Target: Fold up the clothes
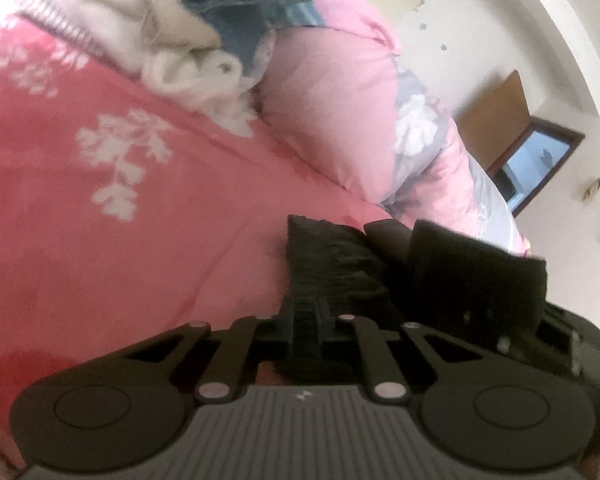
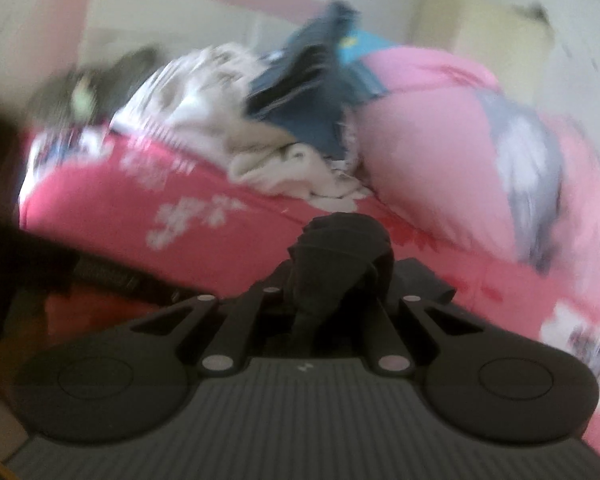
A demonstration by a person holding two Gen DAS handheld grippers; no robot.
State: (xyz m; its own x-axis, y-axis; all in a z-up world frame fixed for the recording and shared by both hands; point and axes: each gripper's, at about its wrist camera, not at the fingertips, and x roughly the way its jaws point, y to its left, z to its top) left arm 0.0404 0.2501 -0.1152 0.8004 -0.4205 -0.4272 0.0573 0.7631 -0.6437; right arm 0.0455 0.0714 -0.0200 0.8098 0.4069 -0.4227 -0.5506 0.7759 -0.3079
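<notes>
Holding a black garment [image 1: 332,264] bunched above the pink floral bedspread [image 1: 100,220], we are pinching it in both left gripper [image 1: 306,320] and right gripper [image 2: 320,300]; folding is barely underway, with a crumpled clothes pile [image 2: 260,128] waiting.

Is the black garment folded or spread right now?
Bunched, neither folded flat nor spread: the black garment hangs crumpled from both shut grippers, left and right.

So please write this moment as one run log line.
left gripper: shut on black garment | right gripper: shut on black garment | over pink bedspread
</notes>
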